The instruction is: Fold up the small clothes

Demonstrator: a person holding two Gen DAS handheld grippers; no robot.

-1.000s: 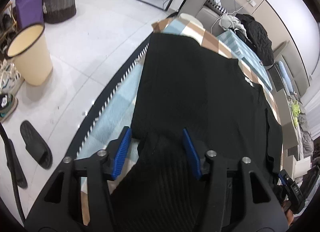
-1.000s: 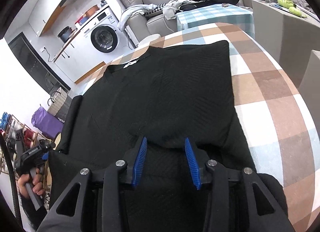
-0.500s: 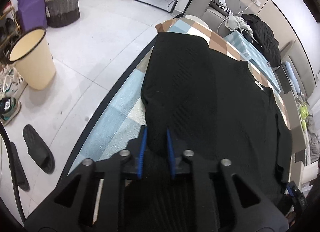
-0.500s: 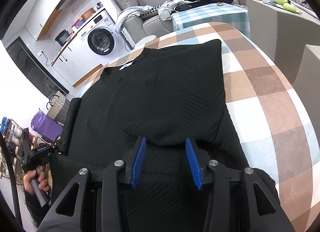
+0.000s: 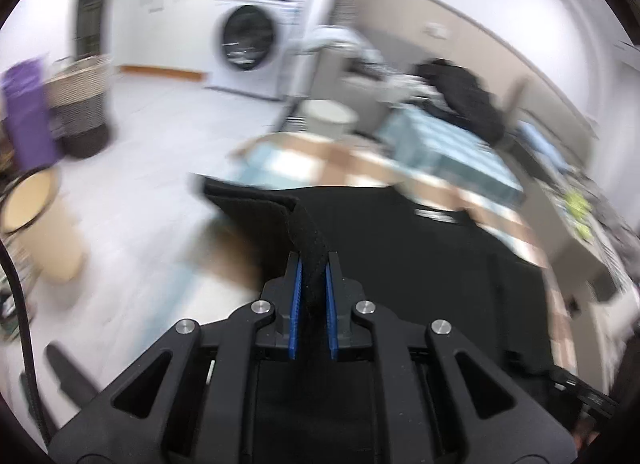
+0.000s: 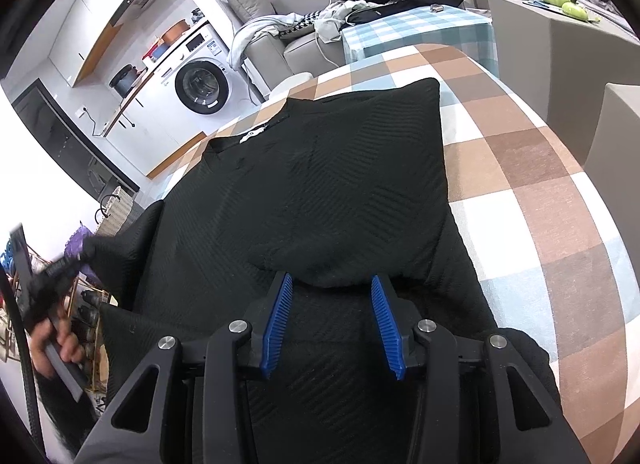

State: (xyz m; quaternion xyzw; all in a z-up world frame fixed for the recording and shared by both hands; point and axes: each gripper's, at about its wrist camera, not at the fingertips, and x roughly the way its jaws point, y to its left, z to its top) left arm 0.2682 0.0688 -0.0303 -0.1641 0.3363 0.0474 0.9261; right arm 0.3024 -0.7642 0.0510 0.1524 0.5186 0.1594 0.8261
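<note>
Black sweater (image 6: 320, 192); brown-blue-white checked tablecloth (image 6: 540, 192).

My left tongs (image 5: 313, 264) and right tongs (image 6: 331, 292) are black frames with ribbed blue pads (image 6: 277, 324), silver screws (image 6: 237, 327); bare-skinned hand (image 6: 54, 346) at nine o'clock.

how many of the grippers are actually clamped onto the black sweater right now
1. The left gripper is shut on a fold of the black sweater at its left edge. The right gripper sits open over the near hem, with the cloth lying between its blue fingers, not pinched.
</note>
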